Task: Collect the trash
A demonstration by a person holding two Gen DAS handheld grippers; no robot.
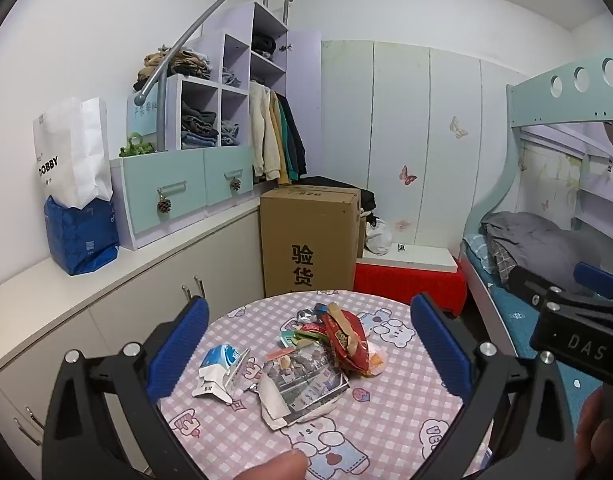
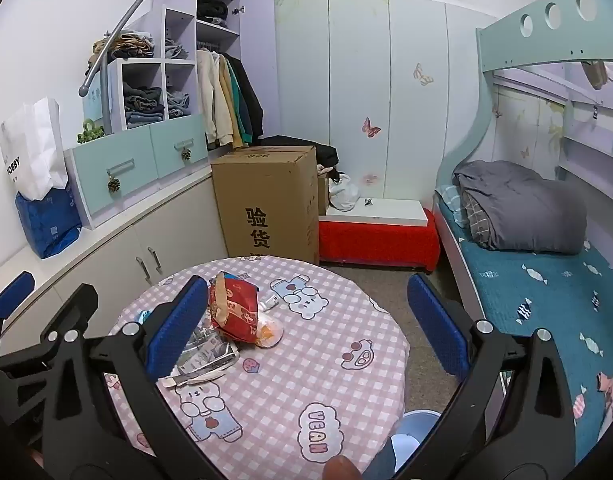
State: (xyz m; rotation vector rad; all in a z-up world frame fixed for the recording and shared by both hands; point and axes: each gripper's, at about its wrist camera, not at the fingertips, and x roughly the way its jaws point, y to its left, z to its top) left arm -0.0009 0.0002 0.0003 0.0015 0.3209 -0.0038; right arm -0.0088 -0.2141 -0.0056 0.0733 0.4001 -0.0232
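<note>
trash pile: red snack wrapper [image 1: 344,340], printed paper packet [image 1: 302,380], blue-white tissue pack [image 1: 220,364], heaped on the round gingham table [image 1: 386,420]. it lies ahead of the left gripper [image 1: 308,344], between its wide-open, empty jaws. right gripper [image 2: 306,324] also spread, empty; pile sits by its left finger. suggest: lower squarely, pinch the top wrapper first.
</note>
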